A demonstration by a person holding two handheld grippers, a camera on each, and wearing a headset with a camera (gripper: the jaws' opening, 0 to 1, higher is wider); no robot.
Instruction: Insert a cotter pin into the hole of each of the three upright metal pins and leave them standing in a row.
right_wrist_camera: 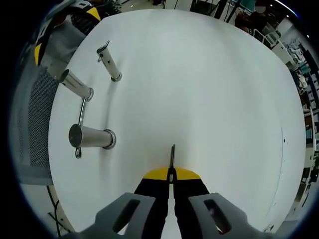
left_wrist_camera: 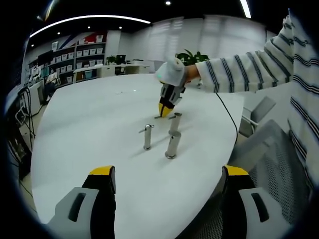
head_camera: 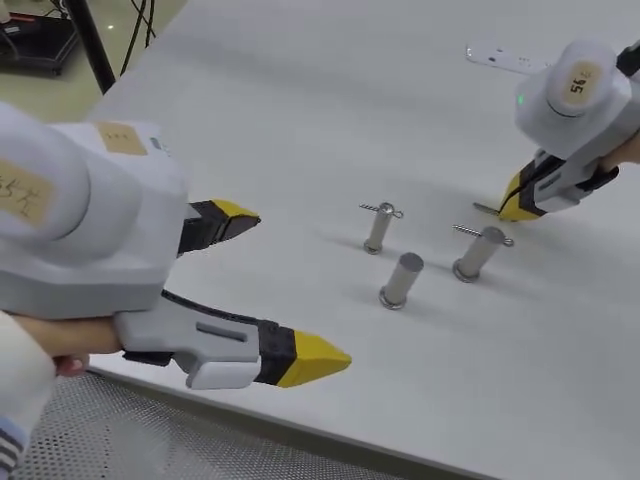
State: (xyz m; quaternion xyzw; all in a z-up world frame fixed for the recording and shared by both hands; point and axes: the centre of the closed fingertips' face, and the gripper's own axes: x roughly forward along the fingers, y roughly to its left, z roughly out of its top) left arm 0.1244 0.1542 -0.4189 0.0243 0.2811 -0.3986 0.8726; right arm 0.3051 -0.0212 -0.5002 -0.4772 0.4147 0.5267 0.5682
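- Left tongs (head_camera: 295,286): apart, empty.
- Right tongs (right_wrist_camera: 171,175): clamped on a cotter pin (right_wrist_camera: 172,155).
- We count far pin (head_camera: 378,228) and side pin (head_camera: 478,253) fitted; near pin (head_camera: 402,280) bare.

This looks like an open-plan office: a large white rounded table (left_wrist_camera: 89,119), white shelving stacked with boxes (left_wrist_camera: 75,52), a green potted plant (left_wrist_camera: 195,57), a grey mesh chair (left_wrist_camera: 271,149) and long ceiling strip lights (left_wrist_camera: 89,19).
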